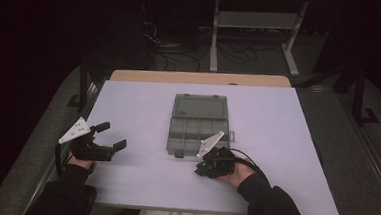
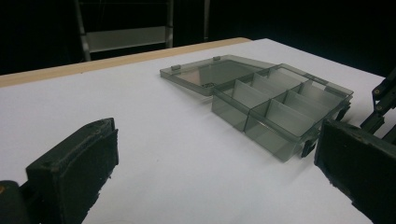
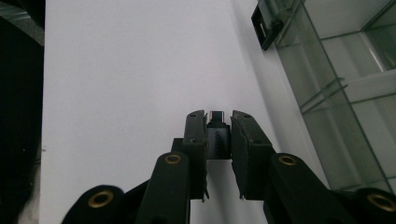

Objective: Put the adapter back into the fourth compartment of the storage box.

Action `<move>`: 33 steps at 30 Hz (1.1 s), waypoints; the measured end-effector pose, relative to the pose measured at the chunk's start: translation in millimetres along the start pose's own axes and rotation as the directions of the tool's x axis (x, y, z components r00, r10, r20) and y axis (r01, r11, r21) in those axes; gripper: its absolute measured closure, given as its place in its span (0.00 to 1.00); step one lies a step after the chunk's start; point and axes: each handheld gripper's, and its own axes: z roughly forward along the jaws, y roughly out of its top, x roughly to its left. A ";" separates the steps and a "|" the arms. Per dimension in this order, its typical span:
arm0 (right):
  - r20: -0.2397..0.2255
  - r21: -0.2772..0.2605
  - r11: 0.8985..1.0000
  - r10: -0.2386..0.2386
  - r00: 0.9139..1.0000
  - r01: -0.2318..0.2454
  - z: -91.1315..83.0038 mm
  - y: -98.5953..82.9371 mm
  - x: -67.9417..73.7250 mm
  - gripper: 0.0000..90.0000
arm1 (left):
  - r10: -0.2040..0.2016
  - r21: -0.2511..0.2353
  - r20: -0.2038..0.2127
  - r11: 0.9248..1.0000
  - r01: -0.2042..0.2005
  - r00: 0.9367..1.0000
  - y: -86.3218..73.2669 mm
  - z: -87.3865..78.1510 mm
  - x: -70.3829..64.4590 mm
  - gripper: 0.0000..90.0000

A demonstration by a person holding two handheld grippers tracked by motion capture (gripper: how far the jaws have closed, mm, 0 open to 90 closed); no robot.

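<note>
Right claw [image 3: 218,122]: jaws drawn close, pinching a small dark block-shaped piece [image 3: 217,135] with a metallic tip; what the piece is cannot be told. In the right gripper view the pads look matte black and rough-edged, with brass-coloured rivets on the linkage arms behind. The claw hangs over bare white surface [image 3: 130,70], just beside the front edge of the organizer box [image 3: 345,93], not touching it. In the high view the right claw [image 1: 206,167] sits near the box's front right corner, held in the person's right hand [image 1: 237,174].

Left claw [image 2: 219,172]: jaws spread wide, nothing between them, pads thick, black and foam-like. High view puts it [image 1: 114,135] near the left edge of the surface, well apart from the box.

Organizer box [image 1: 197,128]: smoky translucent plastic, rectangular, lying open at the middle of the surface. Lid [image 2: 210,72] laid flat on the far side. Tray [image 2: 280,109] split by thin dividers into compartments, which look empty. Dark latch [image 3: 264,25] on the front edge.

Surface [image 1: 276,143]: smooth, matte white board, with a wooden edge [image 1: 200,78] behind.
</note>
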 end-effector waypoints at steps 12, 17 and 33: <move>0.026 -0.062 0.998 0.013 1.000 -0.012 -20.0 3.4 -2.6 0.84 | -0.003 -0.002 -0.001 1.000 0.003 1.000 0.0 0.3 -0.1 0.00; 0.032 -0.088 0.996 0.031 0.999 -0.028 -29.2 3.3 -4.8 0.84 | -0.003 -0.001 0.000 1.000 0.003 1.000 0.0 0.3 -0.2 0.00; 0.083 -0.156 0.987 0.053 0.995 -0.039 -64.2 1.4 -16.0 0.84 | -0.006 -0.003 -0.002 1.000 0.006 1.000 -0.1 0.6 0.2 0.00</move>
